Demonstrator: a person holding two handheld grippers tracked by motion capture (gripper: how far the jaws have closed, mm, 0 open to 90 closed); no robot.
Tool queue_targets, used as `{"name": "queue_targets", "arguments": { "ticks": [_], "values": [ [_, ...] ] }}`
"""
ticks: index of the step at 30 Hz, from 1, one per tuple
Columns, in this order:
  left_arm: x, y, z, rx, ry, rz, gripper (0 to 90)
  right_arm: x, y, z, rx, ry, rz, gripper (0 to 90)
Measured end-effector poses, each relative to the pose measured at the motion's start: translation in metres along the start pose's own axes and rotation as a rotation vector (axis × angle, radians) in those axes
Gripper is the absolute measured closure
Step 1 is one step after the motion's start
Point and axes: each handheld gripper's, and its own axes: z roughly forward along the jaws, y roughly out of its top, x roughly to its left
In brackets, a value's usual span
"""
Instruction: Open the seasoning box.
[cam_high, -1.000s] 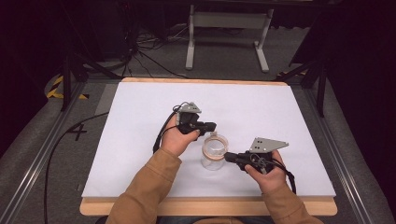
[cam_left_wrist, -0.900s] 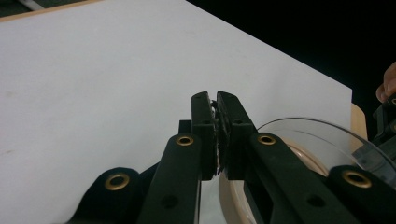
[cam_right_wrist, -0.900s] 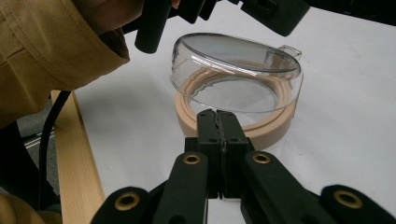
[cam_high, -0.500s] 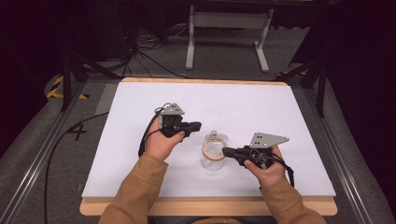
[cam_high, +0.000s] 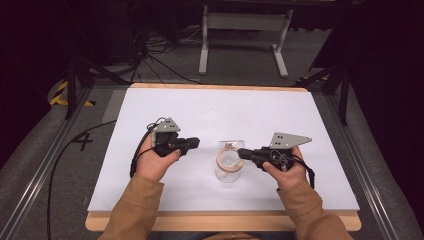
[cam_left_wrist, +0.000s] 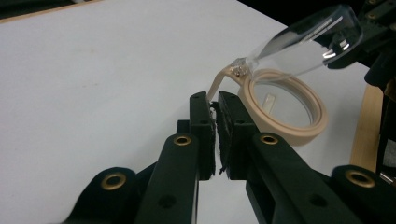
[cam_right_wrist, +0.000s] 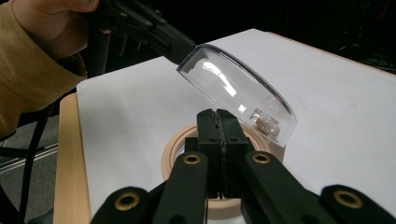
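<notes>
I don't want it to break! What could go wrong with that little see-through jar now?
1. The right gripper seems to pinch the jar by one side of its rim. A tug or twist could tip it over.
2. The clear lid stands open, tilted on a small hinge. It could flop shut, or the left gripper, which is close by, could bump it.

The left hand-held gripper (cam_left_wrist: 215, 100) sits closed just beside a beige-rimmed jar (cam_left_wrist: 283, 108) with its clear lid (cam_left_wrist: 306, 44) raised.
</notes>
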Motion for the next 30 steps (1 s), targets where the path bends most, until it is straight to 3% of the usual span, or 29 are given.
{"name": "queue_targets", "arguments": {
  "ticks": [8, 9, 16, 20, 23, 27, 30],
  "values": [
    [0.005, -0.012, -0.014, 0.043, 0.02, -0.013, 83.3, -0.007, 0.006, 0.003, -0.012, -0.003, -0.005, 90.0],
    [0.007, -0.015, -0.016, 0.057, 0.021, -0.032, 83.2, -0.008, 0.006, 0.003, -0.016, -0.004, -0.006, 90.0],
    [0.014, -0.026, -0.021, 0.143, 0.047, -0.037, 82.1, -0.015, 0.009, 0.003, -0.02, -0.016, -0.002, 90.0],
    [0.018, -0.031, -0.023, 0.186, 0.05, -0.065, 81.2, -0.02, 0.008, 0.004, -0.029, -0.019, 0.013, 90.0],
    [0.024, -0.036, -0.024, 0.235, 0.089, -0.099, 80.9, -0.023, 0.009, 0.003, -0.043, -0.028, 0.031, 90.0],
    [0.027, -0.039, -0.025, 0.237, 0.091, -0.121, 80.8, -0.025, 0.008, 0.002, -0.044, -0.044, 0.04, 90.0],
    [0.028, -0.038, -0.025, 0.235, 0.084, -0.111, 80.3, -0.026, 0.009, 0.0, -0.053, -0.051, 0.041, 90.0]
  ]
}}
